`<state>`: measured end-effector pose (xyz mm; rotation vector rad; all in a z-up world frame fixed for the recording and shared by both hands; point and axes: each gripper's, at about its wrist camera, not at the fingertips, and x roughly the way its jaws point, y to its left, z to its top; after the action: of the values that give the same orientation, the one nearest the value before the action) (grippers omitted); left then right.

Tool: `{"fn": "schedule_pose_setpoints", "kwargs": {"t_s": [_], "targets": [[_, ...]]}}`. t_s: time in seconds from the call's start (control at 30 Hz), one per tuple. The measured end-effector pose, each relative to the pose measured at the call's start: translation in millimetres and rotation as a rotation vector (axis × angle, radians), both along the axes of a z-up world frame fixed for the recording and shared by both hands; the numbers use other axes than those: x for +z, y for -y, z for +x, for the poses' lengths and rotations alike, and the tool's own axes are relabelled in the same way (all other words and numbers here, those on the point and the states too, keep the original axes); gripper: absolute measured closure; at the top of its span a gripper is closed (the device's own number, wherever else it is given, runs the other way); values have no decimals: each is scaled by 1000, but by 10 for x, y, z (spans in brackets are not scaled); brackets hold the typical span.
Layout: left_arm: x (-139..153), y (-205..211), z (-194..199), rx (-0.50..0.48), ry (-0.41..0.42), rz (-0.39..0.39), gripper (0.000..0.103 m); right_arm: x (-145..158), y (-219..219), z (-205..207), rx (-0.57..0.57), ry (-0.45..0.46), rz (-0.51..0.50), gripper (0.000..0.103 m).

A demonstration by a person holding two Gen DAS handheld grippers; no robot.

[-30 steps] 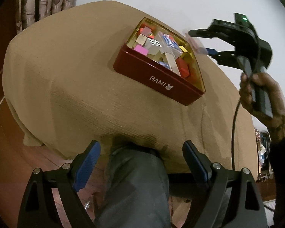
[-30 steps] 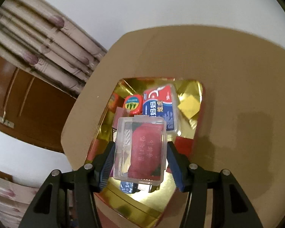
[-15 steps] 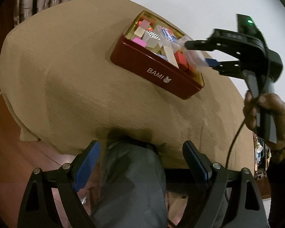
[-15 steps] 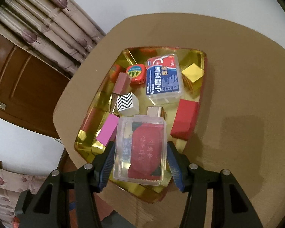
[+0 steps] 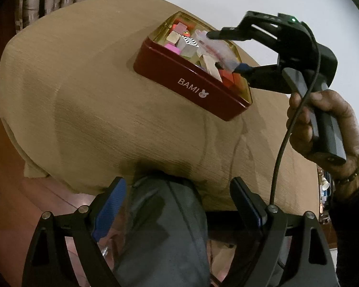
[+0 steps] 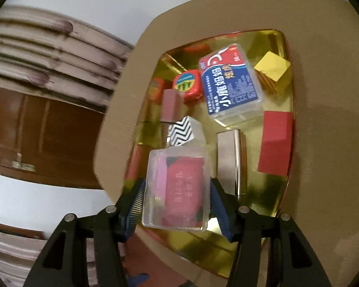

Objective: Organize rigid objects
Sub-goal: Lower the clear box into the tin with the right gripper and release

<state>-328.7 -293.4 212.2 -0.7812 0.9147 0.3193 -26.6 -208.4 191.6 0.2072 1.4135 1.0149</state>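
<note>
Clear plastic case [image 6: 177, 191] with red insert, pinched by its long sides in right gripper [image 6: 176, 203], above near corner of red BAMI tin [image 5: 191, 83]. Probably light, stiff, slick-walled. Left gripper [image 5: 179, 205] spread wide, empty, well short of tin.

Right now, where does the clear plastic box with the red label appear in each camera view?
Left wrist view: clear plastic box, upper right, above the red tin, in the right claw.
Right wrist view: lower centre, between that claw's fingers.
Shared landmark: zigzag block.
</note>
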Motion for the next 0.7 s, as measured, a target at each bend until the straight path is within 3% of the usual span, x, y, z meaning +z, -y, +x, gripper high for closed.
{"fn": "schedule_pose_setpoints", "kwargs": {"t_s": [0.03, 0.27, 0.43, 0.63, 0.7], "targets": [[6, -2, -3, 2, 2, 2, 18, 12, 31, 13, -5, -10, 12, 48], [-11, 56, 20, -22, -8, 16, 18, 241, 103, -183, 30, 282, -223, 48], [-24, 39, 12, -18, -7, 7, 18, 255, 95, -285, 54, 298, -220, 48], [-16, 8, -6, -9, 0, -8, 18, 364, 142, -319, 70, 401, -290, 48], [-15, 16, 1, -13, 0, -5, 18, 438, 117, -410, 107, 477, -347, 48]]}}
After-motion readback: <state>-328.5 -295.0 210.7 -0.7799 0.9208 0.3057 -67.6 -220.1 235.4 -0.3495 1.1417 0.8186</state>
